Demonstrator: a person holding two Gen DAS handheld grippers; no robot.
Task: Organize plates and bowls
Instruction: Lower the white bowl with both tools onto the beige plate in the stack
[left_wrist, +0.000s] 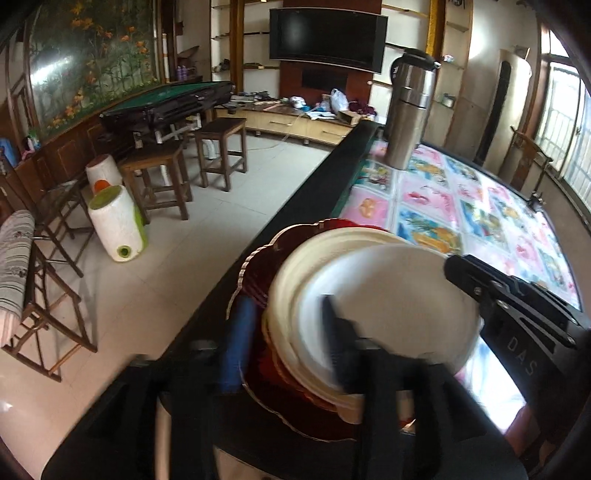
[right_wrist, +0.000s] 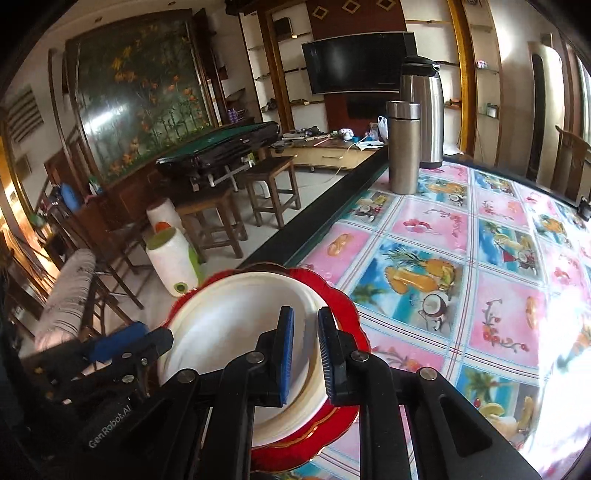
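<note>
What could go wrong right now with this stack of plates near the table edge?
The red plate under the white plates seems to sit at the table's dark edge, so a sideways nudge might tip the stack toward the floor. The right gripper straddles only the white rim; lifting could leave lower plates sliding. The left gripper crowds the same stack and might collide.

The stacked plates (right_wrist: 236, 325) sit on the table's (right_wrist: 498, 314) near-left edge right under the right gripper (right_wrist: 306, 354), the left gripper (right_wrist: 122, 341) at their left, two flasks (right_wrist: 404, 147) far ahead.
</note>
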